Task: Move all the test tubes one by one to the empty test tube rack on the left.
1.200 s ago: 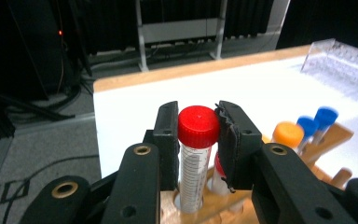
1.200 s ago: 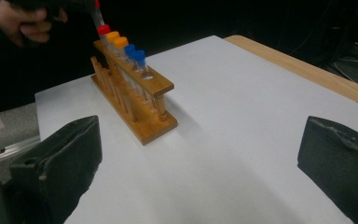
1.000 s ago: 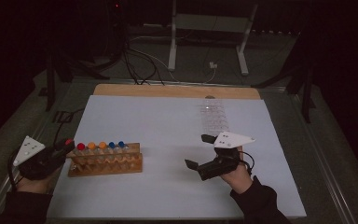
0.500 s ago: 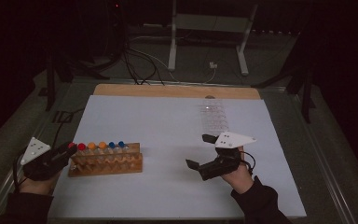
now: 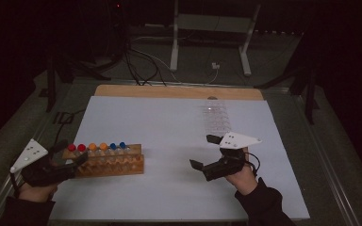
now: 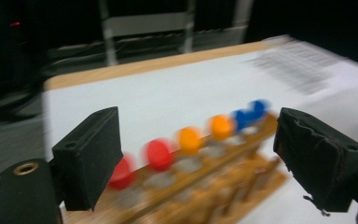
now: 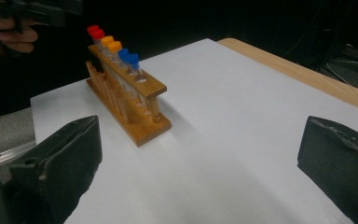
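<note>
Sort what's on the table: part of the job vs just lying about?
Part of the job:
- wooden tube rack
- capped tubes: two red, two orange, two blue
- left gripper, jaws just opened, at the rack's red end
- right gripper, open, nothing between its jaws

Lying about:
- clear plastic tray
- cables behind the table

Rack ahead of the left gripper: light brown wood. Tube caps in it, nearest the black jaws outward: two red, two orange, two blue. Sheet beneath: plain white. Table edge beyond: tan wood. Right gripper: black, white top plate.
</note>
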### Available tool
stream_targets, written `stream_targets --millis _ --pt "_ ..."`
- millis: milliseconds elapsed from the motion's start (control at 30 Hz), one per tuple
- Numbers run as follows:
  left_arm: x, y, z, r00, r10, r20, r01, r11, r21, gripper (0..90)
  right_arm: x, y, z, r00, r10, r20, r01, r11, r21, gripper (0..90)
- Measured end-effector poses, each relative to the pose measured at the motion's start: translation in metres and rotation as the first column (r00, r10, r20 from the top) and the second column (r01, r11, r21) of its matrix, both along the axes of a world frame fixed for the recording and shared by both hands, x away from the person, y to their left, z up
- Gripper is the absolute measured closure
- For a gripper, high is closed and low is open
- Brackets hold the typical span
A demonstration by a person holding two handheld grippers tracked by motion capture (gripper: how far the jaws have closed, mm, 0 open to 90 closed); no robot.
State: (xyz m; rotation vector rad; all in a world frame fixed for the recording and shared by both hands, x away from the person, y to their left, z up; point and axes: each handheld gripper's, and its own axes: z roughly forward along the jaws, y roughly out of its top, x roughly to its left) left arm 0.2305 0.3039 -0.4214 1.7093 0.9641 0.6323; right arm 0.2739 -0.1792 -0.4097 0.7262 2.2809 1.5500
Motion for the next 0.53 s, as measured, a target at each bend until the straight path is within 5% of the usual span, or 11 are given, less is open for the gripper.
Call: stream_targets --millis 300,533 --pt "-0.007 -0.047 -0.015 0.9874 -0.154 0.039 0.154 0.9880 -0.013 1.2 -0.001 -0.001 -0.001 1.0000 -0.004 0.006 0.004 1.000 0.001 0.0" --pt "-0.009 -0.076 -0.045 0.9760 -0.218 0.000 0.218 0.9758 0.018 0.6 0.001 -0.001 -0.002 1.0000 -0.008 0.002 0.008 1.000 0.002 0.0"
